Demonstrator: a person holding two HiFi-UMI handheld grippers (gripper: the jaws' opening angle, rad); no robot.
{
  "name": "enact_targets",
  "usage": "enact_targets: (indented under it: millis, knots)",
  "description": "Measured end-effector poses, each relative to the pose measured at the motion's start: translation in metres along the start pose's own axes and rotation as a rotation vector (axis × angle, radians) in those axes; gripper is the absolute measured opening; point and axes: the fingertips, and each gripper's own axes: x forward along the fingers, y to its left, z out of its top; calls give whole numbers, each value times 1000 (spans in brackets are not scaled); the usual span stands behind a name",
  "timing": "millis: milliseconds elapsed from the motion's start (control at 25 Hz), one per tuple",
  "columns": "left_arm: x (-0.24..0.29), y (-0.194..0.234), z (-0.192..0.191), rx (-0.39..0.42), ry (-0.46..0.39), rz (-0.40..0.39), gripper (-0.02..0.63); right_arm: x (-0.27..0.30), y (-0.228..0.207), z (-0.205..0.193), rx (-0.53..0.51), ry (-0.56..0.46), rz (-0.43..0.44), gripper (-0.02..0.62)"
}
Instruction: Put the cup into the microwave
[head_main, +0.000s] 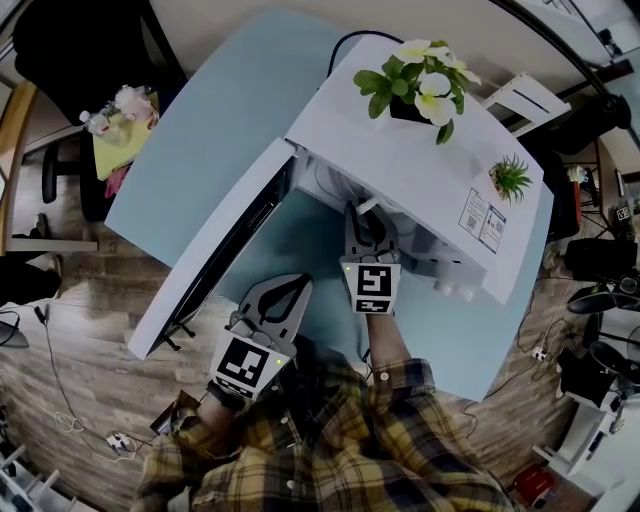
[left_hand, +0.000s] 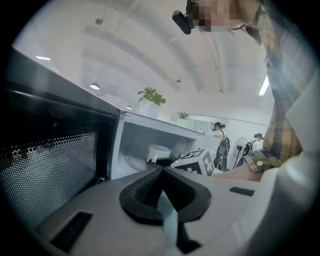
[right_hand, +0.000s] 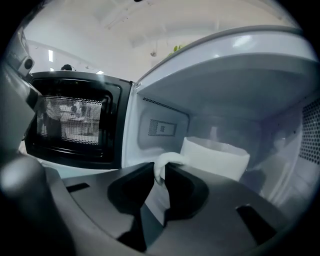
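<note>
The white cup (right_hand: 216, 159) is inside the open microwave (head_main: 400, 170), and my right gripper (right_hand: 161, 172) is shut on its handle (right_hand: 167, 161). The gripper body hides the cup's base, so I cannot tell whether it rests on the cavity floor. In the head view the right gripper (head_main: 362, 215) reaches into the cavity mouth. My left gripper (head_main: 292, 285) hangs over the table in front of the open door, shut with nothing in it. In the left gripper view, the cup (left_hand: 159, 152) shows in the cavity beyond the left gripper (left_hand: 161, 171), with the right gripper's marker cube (left_hand: 197, 162) beside it.
The microwave door (head_main: 215, 265) swings out to the left, its mesh window (left_hand: 47, 175) close beside my left gripper. A flower pot (head_main: 420, 80) and a small green plant (head_main: 510, 178) stand on the microwave's top. The light blue table (head_main: 200, 130) ends near my body.
</note>
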Motion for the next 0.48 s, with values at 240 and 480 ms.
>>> enact_targets:
  millis: [240, 480]
  knots:
    - [-1, 1, -2, 0, 3, 0, -8, 0, 0, -1, 47, -11, 16, 57]
    - [0, 0, -3, -6, 3, 1, -8, -1, 1, 1, 116, -44, 51, 78]
